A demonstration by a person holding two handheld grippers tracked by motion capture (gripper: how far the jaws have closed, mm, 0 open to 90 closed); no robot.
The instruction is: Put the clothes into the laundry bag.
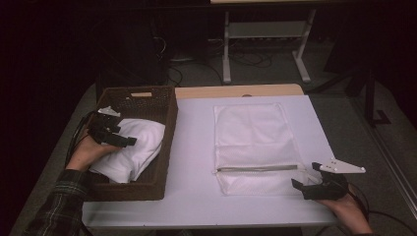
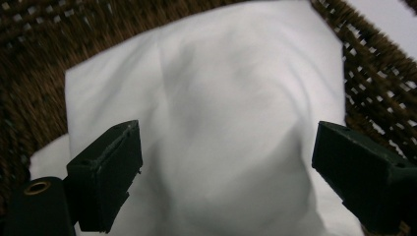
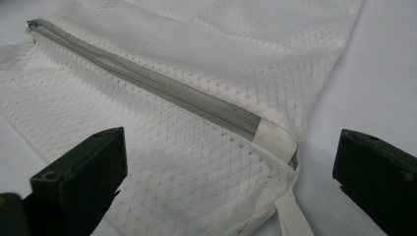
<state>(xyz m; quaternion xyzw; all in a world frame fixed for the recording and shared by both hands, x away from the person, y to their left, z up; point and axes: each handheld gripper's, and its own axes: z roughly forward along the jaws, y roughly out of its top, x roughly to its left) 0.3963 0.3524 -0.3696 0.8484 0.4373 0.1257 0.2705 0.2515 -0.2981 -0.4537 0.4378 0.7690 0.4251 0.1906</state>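
Observation:
A white folded cloth lies in a brown wicker basket at the table's left. My left gripper hovers over that cloth, jaws wide apart and holding nothing. A white mesh laundry bag lies flat at the table's middle right, its grey zipper running across near the front end. My right gripper sits open at the bag's front right corner. In the right gripper view the zipper ends at a white fabric tab between the jaws.
The white table has bare surface between basket and bag. Its front edge runs just under my hands. A wooden strip borders the far side. Beyond stand a desk frame and cables on the dark floor.

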